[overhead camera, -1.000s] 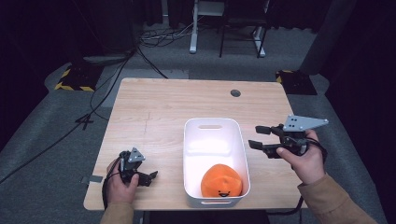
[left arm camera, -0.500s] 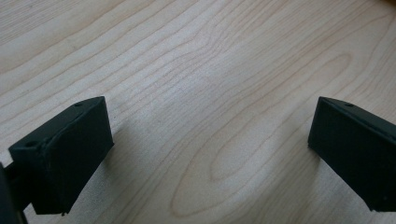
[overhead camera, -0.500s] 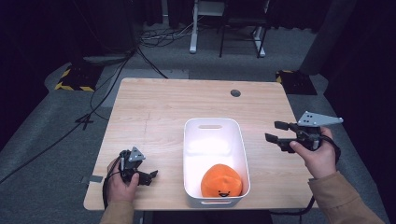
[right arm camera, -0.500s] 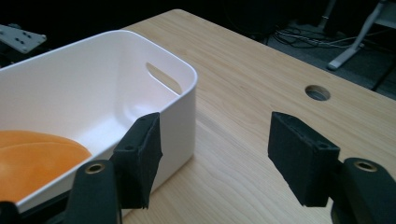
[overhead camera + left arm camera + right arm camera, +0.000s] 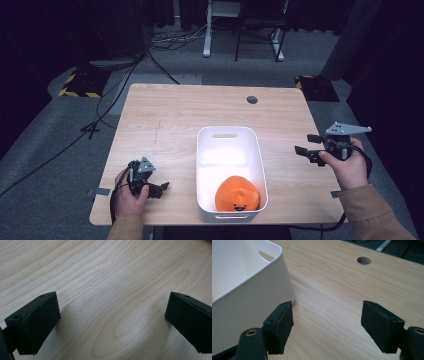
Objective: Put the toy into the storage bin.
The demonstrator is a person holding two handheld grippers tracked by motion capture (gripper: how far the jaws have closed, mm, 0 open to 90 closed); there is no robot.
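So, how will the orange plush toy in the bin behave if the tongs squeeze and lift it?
The toy looks soft and rounded, so it would probably give under a squeeze and weigh little. Its fabric seems unlikely to slip. On the table it might roll, but the bin walls would likely stop it.

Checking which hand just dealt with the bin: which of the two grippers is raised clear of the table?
The right gripper, held up off the table beside the white bin, jaws open and empty. The left gripper sits low on the wood near the front edge.

The bin's (image 5: 249,290) near wall hides the orange plush (image 5: 238,194) in the right gripper view — its left edge crops the bin.
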